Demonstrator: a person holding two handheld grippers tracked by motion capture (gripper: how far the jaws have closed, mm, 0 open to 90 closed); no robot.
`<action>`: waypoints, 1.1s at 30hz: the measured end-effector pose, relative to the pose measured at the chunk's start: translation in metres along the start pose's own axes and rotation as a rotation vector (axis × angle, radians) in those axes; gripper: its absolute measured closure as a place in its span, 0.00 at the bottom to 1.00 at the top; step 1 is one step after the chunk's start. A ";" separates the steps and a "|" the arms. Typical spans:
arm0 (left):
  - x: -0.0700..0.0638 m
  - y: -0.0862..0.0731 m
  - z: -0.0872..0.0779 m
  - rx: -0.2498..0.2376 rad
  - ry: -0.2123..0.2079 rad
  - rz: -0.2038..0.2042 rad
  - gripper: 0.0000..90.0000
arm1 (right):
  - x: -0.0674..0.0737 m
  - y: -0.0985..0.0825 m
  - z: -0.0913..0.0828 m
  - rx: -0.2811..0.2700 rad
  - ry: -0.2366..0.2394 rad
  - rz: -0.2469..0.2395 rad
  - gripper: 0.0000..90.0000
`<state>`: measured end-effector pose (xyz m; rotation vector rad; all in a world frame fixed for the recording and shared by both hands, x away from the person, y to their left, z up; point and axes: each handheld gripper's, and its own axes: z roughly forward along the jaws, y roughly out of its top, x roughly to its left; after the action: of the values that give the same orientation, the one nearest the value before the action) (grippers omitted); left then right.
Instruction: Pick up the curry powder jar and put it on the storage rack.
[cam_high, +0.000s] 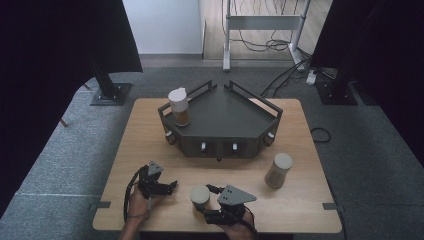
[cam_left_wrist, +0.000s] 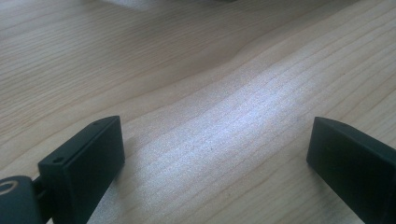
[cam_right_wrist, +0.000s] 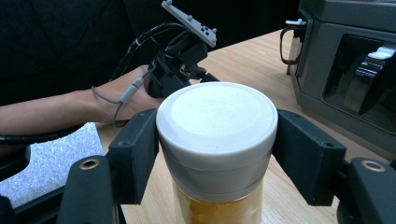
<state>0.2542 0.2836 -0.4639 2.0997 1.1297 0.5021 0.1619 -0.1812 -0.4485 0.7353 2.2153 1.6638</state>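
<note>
A spice jar (cam_right_wrist: 217, 116) with a white lid and orange-brown contents stands at the table's front edge, seen too in the high view (cam_high: 199, 194). My right gripper (cam_right_wrist: 217, 156) is shut on it, both black pads pressed against the lid's sides; from above, the right gripper (cam_high: 206, 202) reaches in from the jar's right. My left gripper (cam_high: 170, 187) rests to the jar's left, jaws apart. In its own view the left gripper (cam_left_wrist: 215, 154) stands open over bare wood with nothing between its jaws.
A dark grey angular stand (cam_high: 225, 120) with rails and front knobs fills the table's far middle, and a second white-lidded jar (cam_high: 179, 107) stands on its left corner. A third jar (cam_high: 278, 170) stands on the wooden table (cam_high: 145, 135) at the right.
</note>
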 end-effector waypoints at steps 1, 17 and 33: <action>0.000 0.000 0.000 0.000 0.000 0.000 0.04 | 0.000 0.000 0.000 -0.001 0.000 0.000 0.36; 0.000 0.000 0.000 0.000 -0.001 0.001 0.04 | 0.003 -0.002 0.016 -0.001 0.002 -0.021 0.35; 0.000 0.000 0.000 0.000 -0.002 0.002 0.04 | 0.009 0.000 0.019 -0.001 -0.033 -0.017 0.37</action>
<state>0.2541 0.2839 -0.4639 2.1010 1.1270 0.5005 0.1639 -0.1604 -0.4539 0.7356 2.1920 1.6332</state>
